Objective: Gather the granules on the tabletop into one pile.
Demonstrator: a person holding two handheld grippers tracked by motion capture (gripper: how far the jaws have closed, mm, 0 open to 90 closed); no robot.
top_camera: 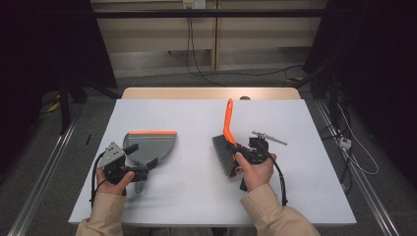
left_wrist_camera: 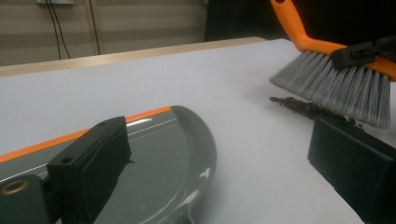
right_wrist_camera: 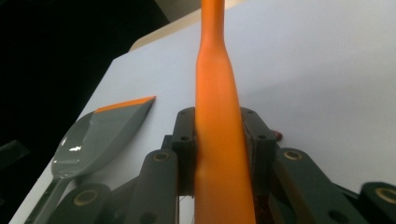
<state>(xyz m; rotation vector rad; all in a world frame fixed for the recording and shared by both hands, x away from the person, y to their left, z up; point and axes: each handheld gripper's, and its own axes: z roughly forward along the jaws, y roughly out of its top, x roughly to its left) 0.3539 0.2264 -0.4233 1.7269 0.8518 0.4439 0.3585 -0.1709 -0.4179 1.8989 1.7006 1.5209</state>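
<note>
A lab-like recording room: a white table (top_camera: 196, 196) stands alone between dark curtains (top_camera: 44, 44), floor rails (top_camera: 44, 177) and loose cables (top_camera: 196, 54).

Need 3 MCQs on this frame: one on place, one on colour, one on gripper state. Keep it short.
1. Where does the dark debris lie?
A. in the dustpan
B. on the table beside the brush bristles
C. on the floor

2. What colour is the strip along the dustpan front edge?
A. orange
B. blue
C. white

3. What is the right gripper doing?
A. hanging open above the table
B. clamped on the dustpan
C. shut on the brush handle

Answers:
1 B: the left gripper view shows the crumbs on the white table right by the grey bristles.
2 A: the high view shows an orange lip on the grey pan.
3 C: in the right gripper view both jaws press against the orange handle.
</note>
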